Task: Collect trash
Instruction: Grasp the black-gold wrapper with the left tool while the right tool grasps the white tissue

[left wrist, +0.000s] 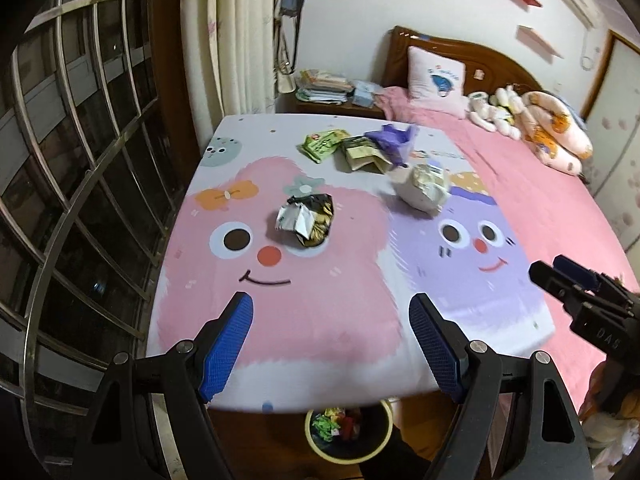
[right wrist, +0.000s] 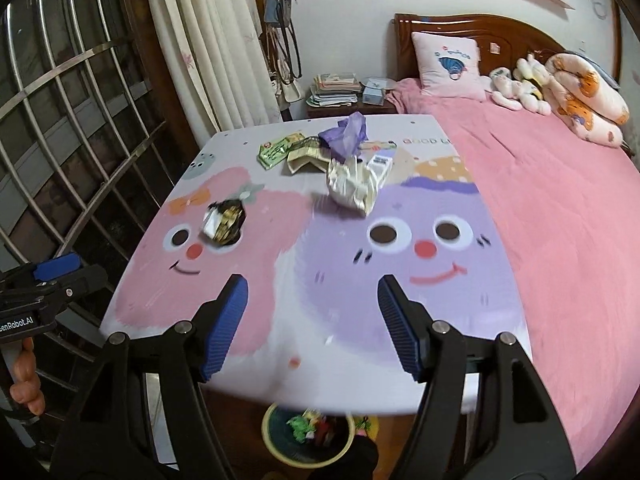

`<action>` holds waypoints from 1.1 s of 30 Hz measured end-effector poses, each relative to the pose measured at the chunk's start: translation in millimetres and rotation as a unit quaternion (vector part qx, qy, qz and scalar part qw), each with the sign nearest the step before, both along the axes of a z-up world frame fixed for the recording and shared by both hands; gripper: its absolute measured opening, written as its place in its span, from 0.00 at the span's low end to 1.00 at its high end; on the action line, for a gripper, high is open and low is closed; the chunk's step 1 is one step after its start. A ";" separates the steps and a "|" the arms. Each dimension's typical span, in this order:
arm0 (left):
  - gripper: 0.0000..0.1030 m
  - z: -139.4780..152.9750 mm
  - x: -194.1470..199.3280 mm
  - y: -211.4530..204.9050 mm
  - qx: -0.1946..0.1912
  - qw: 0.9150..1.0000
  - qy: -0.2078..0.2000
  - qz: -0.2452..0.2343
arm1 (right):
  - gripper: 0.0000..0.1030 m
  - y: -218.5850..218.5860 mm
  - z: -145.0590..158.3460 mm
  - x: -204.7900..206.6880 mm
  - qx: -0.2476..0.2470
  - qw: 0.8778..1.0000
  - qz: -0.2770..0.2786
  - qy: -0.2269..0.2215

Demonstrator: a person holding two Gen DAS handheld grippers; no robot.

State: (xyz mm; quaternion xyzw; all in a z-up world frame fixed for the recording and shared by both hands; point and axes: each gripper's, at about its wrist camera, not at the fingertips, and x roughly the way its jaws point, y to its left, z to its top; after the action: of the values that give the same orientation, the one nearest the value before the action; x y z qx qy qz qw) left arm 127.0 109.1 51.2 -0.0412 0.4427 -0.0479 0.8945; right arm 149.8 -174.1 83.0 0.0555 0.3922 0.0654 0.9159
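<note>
Both grippers hang above the near edge of the mat point(left wrist: 280, 320), which serves as the reference landmark here. The left gripper point(left wrist: 332, 344) has its jaws spread wide with nothing between them; the right gripper point(right wrist: 312, 328) is likewise wide and empty. Both point down and forward over the mat, a stance that probably suits an approach to the next piece of trash. The bin point(left wrist: 348, 436) stands on the floor just below the mat's near edge, under the grippers, so a collected item likely needs only a short drop; it already contains several coloured scraps. Five pieces of trash remain on the mat. One crumpled silver-and-black wrapper point(left wrist: 306, 220) lies near the mat's centre-left, closest to the left gripper. One whitish crumpled bag point(right wrist: 354, 188) lies right of centre, ahead of the right gripper. At the far edge sit one green packet point(left wrist: 322, 144), one beige packet point(left wrist: 362, 154) touching it, and one purple bag point(right wrist: 348, 134) resting partly on the beige packet. Counts: two grippers, one bin, five loose items.
</note>
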 end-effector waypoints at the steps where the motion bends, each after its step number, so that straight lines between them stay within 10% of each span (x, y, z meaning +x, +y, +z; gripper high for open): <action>1: 0.79 -4.6 14.3 -3.3 0.003 1.000 0.005 0.010 | 0.64 -6.0 -4.3 18.8 0.001 1.000 0.007 0.002; 16: 0.79 -91.6 190.5 -49.7 0.017 0.987 0.108 0.116 | 0.70 -59.9 -86.3 231.5 0.012 0.993 0.104 0.052; 33: 0.79 -148.2 240.3 -29.4 0.021 0.968 0.168 0.186 | 0.70 -10.8 -145.5 287.8 -0.002 0.974 0.206 0.091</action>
State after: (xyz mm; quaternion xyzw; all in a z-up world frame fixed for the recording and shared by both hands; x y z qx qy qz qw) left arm 367.4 79.6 -97.0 -0.1115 0.5719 0.1365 0.8012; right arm 437.6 -184.9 -62.5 -0.0224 0.4773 0.2460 0.8433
